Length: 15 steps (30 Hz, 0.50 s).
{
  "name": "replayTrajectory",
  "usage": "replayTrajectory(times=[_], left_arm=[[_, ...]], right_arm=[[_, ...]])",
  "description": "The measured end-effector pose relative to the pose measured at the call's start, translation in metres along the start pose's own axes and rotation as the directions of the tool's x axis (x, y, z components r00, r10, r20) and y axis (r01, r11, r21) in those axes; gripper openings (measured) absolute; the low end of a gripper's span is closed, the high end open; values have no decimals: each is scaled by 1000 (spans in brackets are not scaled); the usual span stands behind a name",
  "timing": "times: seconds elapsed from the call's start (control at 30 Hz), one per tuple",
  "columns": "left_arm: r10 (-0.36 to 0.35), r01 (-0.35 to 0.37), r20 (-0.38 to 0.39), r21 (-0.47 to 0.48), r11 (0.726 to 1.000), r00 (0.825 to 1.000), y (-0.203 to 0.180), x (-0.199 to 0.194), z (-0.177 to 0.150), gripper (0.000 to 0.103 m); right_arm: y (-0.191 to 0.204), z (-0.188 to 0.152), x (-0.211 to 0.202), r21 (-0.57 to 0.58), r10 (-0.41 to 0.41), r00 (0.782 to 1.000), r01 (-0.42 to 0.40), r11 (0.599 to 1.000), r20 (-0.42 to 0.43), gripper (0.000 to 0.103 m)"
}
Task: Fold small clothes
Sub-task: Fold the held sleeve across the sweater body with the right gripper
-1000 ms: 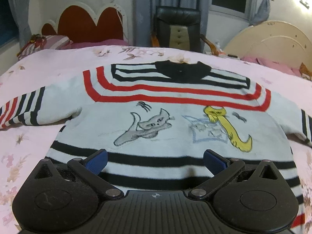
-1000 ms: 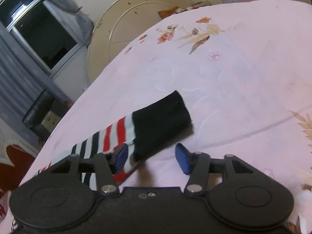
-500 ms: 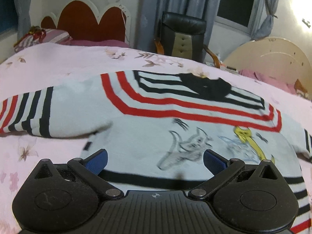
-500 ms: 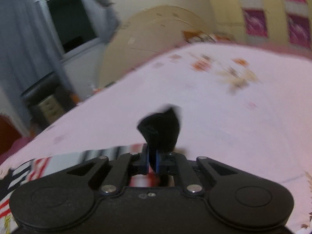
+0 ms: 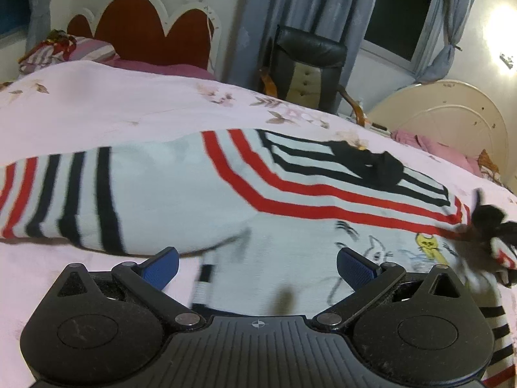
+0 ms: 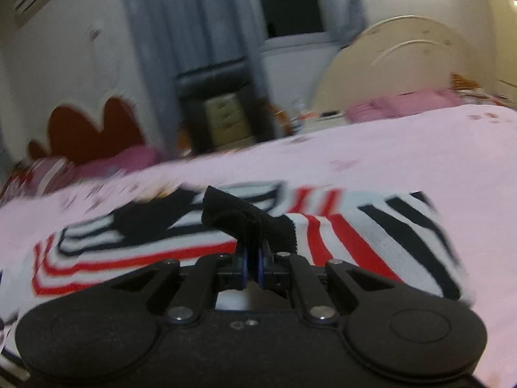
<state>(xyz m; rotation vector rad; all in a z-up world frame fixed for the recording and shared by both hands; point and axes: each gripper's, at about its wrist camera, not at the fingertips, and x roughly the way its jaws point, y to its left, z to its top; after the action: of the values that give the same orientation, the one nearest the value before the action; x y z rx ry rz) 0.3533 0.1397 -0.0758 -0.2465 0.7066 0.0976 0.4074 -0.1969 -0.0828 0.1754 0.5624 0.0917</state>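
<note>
Striped sweater lies flat on the pink floral bedspread, cat drawings facing up. Right gripper has its jaws pressed together on the black sleeve cuff, lifted over the sweater's chest; blur makes the grip's depth hard to judge. Left gripper hovers low near the hem, jaws spread wide, holding nothing.

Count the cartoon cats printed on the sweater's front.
2 show in the left wrist view: a grey outlined cat on the sweater near the middle, and a yellow cat to its right. The lifted sleeve may hide more.
</note>
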Motion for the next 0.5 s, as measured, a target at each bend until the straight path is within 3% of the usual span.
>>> replayTrajectory(times=[0.13,0.2,0.27,0.33,0.43,0.47,0.5], left_arm=[[-19,19,-8,7,1000,1000,5,0,1,103],[-67,67,-23,-2,998,997,3,1,1,103],[-108,107,-28,-16,994,994,-2,3,2,103],[-160,158,-36,-43,986,987,-13,10,5,103],[-264,258,-62,-98,961,963,-39,27,10,102],[-307,300,-67,-105,948,949,-53,33,11,93],[-356,347,-78,-108,932,931,-71,42,12,73]], right_arm=[[29,-15,32,-11,30,996,-31,999,-85,7],[38,-24,47,-44,40,989,-47,998,-141,13],[44,-28,38,-108,33,991,-47,993,-128,26],[39,-24,22,-96,43,993,-53,994,-108,33],[17,-22,-8,-20,61,996,-62,998,-63,32],[9,-22,-15,15,57,997,-56,998,-49,32],[0,-22,-23,46,49,998,-47,998,-44,32]])
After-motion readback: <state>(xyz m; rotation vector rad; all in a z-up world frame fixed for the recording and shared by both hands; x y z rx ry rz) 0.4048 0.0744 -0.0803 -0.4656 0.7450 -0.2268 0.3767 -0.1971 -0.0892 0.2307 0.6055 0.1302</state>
